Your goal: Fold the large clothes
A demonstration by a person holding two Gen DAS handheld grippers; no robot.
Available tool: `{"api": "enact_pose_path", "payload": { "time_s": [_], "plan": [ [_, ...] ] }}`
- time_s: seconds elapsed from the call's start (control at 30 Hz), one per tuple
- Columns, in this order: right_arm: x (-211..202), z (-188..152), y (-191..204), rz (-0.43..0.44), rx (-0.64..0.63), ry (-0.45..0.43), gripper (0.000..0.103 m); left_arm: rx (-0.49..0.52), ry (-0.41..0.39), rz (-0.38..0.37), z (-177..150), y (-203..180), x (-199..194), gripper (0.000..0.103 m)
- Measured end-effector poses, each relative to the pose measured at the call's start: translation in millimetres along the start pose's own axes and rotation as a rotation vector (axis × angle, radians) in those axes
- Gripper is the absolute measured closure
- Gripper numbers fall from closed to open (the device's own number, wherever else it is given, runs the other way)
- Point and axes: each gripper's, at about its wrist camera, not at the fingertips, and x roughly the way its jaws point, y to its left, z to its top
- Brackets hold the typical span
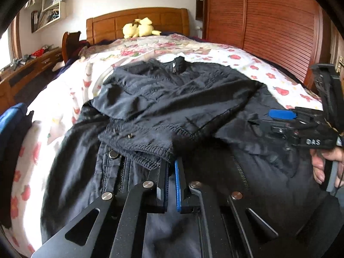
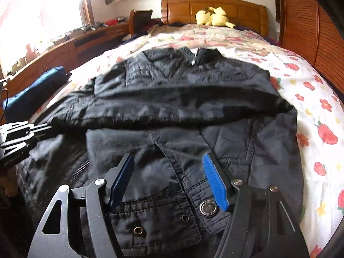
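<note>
A black jacket lies spread on the floral bed, collar toward the headboard, with one sleeve folded across its chest. It also shows in the right wrist view. My left gripper is shut on the ribbed sleeve cuff near the jacket's zipper. My right gripper is open and empty, its blue pads hovering over the jacket's lower front with its snap button. The right gripper also appears at the right edge of the left wrist view.
The floral bedsheet surrounds the jacket. A yellow plush toy sits by the wooden headboard. A blue bag lies at the bed's left edge. A wooden wardrobe stands on the right, a desk on the left.
</note>
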Motion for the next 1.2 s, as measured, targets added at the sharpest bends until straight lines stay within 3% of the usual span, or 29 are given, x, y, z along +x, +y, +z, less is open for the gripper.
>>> {"api": "enact_pose_path", "payload": {
  "time_s": [0.2, 0.3, 0.57, 0.83, 1.0, 1.2],
  "plan": [
    [-12, -5, -5, 0.004, -0.008, -0.012, 0.035, 0.032, 0.010, 0.029, -6, -11, -9, 0.098],
    [-13, -10, -6, -0.008, -0.024, -0.006, 0.035, 0.005, 0.021, 0.014, -6, -5, -10, 0.097],
    [-22, -28, -20, -0.033, -0.029, 0.009, 0.035, -0.030, 0.007, 0.084, -11, 1, -32, 0.092],
    [-29, -32, -25, -0.037, -0.017, -0.009, 0.035, -0.034, 0.014, 0.128, -26, 12, -54, 0.063],
    [-23, -31, -23, -0.044, -0.021, 0.008, 0.035, -0.046, 0.009, 0.158, -32, 26, -65, 0.055],
    [-28, -28, -16, -0.051, -0.038, 0.005, 0.035, -0.084, 0.023, 0.172, -43, 48, -67, 0.053]
  ]
}}
